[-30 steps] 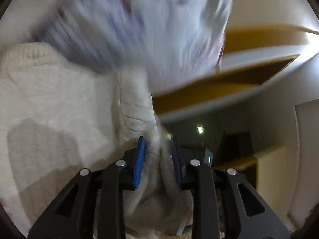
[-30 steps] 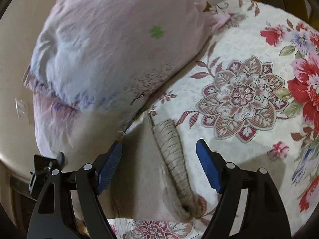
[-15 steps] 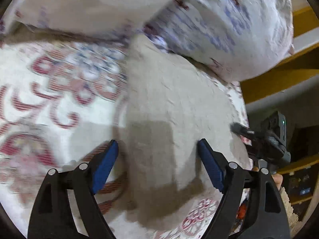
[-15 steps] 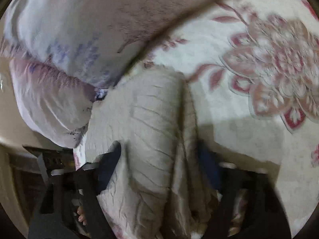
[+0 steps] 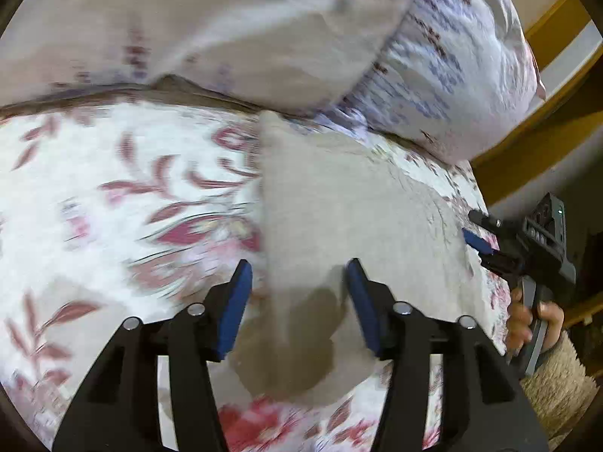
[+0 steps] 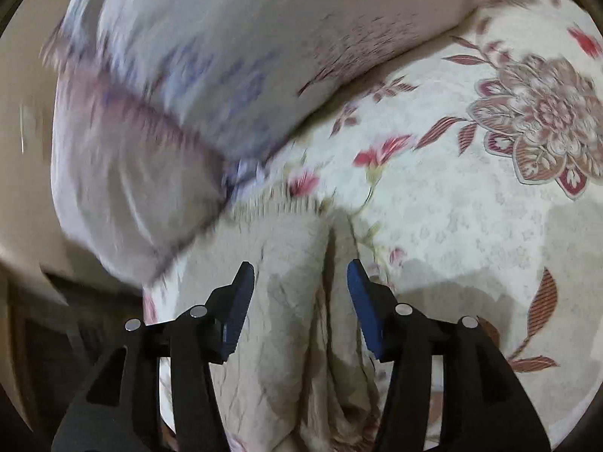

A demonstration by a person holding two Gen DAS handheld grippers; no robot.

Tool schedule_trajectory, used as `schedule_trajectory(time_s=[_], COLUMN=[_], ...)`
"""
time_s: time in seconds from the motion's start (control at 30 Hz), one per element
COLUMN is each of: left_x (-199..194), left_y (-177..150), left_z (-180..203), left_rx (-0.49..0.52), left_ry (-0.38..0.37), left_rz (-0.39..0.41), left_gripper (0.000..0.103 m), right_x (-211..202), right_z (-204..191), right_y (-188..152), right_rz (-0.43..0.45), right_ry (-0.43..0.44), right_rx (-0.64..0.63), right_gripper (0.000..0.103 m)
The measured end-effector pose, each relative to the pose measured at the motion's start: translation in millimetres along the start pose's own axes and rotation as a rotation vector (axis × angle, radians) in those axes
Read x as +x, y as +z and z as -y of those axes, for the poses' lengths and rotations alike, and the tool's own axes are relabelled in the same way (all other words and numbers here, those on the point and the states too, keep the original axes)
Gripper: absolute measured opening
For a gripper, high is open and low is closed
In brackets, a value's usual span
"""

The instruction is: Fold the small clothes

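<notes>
A small beige garment point(image 5: 339, 218) lay flat on a flower-patterned bedspread point(image 5: 113, 196), its far end close under two pillows point(image 5: 444, 75) stacked at the head of the bed. In the left wrist view the garment's left edge ran as a straight line away from the camera, with open patterned bedspread stretching wide to the left of it. Its right side reached close to the edge of the bed point(image 5: 486, 286), beyond which the floor dropped away dark.

The left gripper point(image 5: 297, 293) hovered over the near end of the garment with its blue pads spread apart and nothing between them; the straight left edge passed between its fingers, nearer the left one. The right gripper point(image 5: 478, 241) showed at the far right of that view, at the garment's right edge near the bed's side, held by a hand point(image 5: 527, 320) in a fuzzy sleeve.

In the right wrist view the garment point(image 6: 294, 301) appeared bunched, with a deep lengthwise crease running between the right gripper's point(image 6: 299, 293) fingers. Those fingers stood apart too, holding nothing. To the right of the garment the bedspread point(image 6: 471, 207) offered broad free space; to the left the pillows point(image 6: 188, 94) crowded close, and the bed's edge fell off just beside the cloth.
</notes>
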State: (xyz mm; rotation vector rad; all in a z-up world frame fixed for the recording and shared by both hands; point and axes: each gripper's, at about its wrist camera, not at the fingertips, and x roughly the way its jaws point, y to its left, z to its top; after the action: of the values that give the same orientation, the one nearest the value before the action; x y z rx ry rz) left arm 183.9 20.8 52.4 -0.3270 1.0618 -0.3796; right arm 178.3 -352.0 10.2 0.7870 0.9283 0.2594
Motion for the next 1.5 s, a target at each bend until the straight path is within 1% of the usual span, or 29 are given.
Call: schedule_trajectory(time_s=[0.03, 0.07, 0.1, 0.13, 0.17, 0.2, 0.23, 0.27, 0.3, 0.37, 0.4, 0.43, 0.47, 0.5, 0.53, 0.57, 0.6, 0.67, 0.7, 0.73, 0.77, 0.8, 0.83, 0.9, 0.93, 1.03, 1.13, 1.27, 1.5], left_x=[-10, -21, -24, -28, -33, -36, -42, -43, -48, -50, -52, -51, -47, -44, -41, -38, -35, -30, -27, -22, -19, -14, -8, 0, 1, 5, 8, 8, 5], left_y=[-6, -14, -19, -26, -37, -46, -57, -68, -77, -92, -100, -107, -110, -114, -119, -122, -124, -127, -127, -128, -129, -129, -129, -130, -132, -133, -131, -128, -128], left_z=[-4, -4, -2, -3, 0, 4, 7, 12, 12, 20, 21, 23, 23, 24, 26, 28, 29, 35, 38, 41, 42, 43, 43, 41, 43, 46, 47, 45, 45], left_rx=[-0.004, -0.004, 0.001, 0.006, 0.025, 0.050, 0.069, 0.099, 0.113, 0.154, 0.165, 0.172, 0.172, 0.171, 0.164, 0.154, 0.142, 0.131, 0.131, 0.137, 0.140, 0.141, 0.136, 0.118, 0.126, 0.124, 0.125, 0.118, 0.100], left_ry=[0.017, 0.047, 0.059, 0.071, 0.098, 0.123, 0.142, 0.184, 0.202, 0.248, 0.263, 0.274, 0.276, 0.280, 0.288, 0.293, 0.292, 0.290, 0.304, 0.318, 0.330, 0.347, 0.362, 0.368, 0.384, 0.419, 0.444, 0.447, 0.459], left_rz=[0.022, 0.051, 0.062, 0.065, 0.063, 0.062, 0.060, 0.060, 0.062, 0.066, 0.067, 0.059, 0.052, 0.046, 0.039, 0.037, 0.032, 0.030, 0.031, 0.031, 0.028, 0.018, 0.002, -0.027, -0.010, -0.020, -0.047, -0.086, -0.081], left_gripper=[0.073, 0.076, 0.077, 0.079, 0.084, 0.087, 0.094, 0.099, 0.101, 0.101, 0.101, 0.101, 0.101, 0.101, 0.101, 0.101, 0.101, 0.101, 0.101, 0.101, 0.101, 0.101, 0.101, 0.101, 0.101, 0.101, 0.101, 0.101, 0.101], right_x=[8, 23, 37, 41, 41, 42, 45, 49, 51, 37, 26, 11, -5, -17, -32, -38, -44, -41, -40, -32, -17, -10, -2, 0, 4, 10, 14, 12, 10], right_z=[0, -4, -12, -17, -18, -15, -13, -11, -14, -31, -40, -47, -52, -55, -58, -61, -61, -58, -55, -53, -49, -48, -45, -39, -40, -43, -44, -41, -43], right_y=[2, 4, 7, 12, 20, 29, 35, 39, 39, 29, 19, 7, -10, -24, -45, -60, -75, -115, -125, -136, -146, -151, -156, -162, -165, -171, -177, -179, -183], right_rz=[-0.023, -0.074, -0.093, -0.074, -0.013, 0.039, 0.056, 0.051, 0.041, 0.067, 0.087, 0.111, 0.137, 0.158, 0.176, 0.170, 0.162, 0.136, 0.120, 0.094, 0.065, 0.047, 0.026, 0.000, 0.001, 0.004, 0.008, 0.029, 0.042], right_ry=[0.016, 0.030, -0.021, -0.072, -0.119, -0.161, -0.188, -0.215, -0.229, -0.226, -0.227, -0.241, -0.249, -0.246, -0.221, -0.211, -0.221, -0.267, -0.289, -0.330, -0.391, -0.422, -0.424, -0.432, -0.456, -0.501, -0.561, -0.563, -0.580], right_rx=[0.014, 0.003, -0.041, -0.068, -0.070, -0.035, -0.004, 0.017, 0.007, -0.071, -0.119, -0.163, -0.194, -0.215, -0.245, -0.271, -0.296, -0.357, -0.378, -0.407, -0.429, -0.436, -0.437, -0.440, -0.465, -0.510, -0.548, -0.534, -0.509], right_gripper=[0.054, 0.046, 0.007, 0.008, 0.008, 0.008, 0.008, 0.008, 0.009, 0.013, 0.026, 0.054, 0.071, 0.092, 0.093, 0.093, 0.093, 0.093, 0.093, 0.093, 0.093, 0.093, 0.093, 0.093, 0.095, 0.102, 0.102, 0.102, 0.102])
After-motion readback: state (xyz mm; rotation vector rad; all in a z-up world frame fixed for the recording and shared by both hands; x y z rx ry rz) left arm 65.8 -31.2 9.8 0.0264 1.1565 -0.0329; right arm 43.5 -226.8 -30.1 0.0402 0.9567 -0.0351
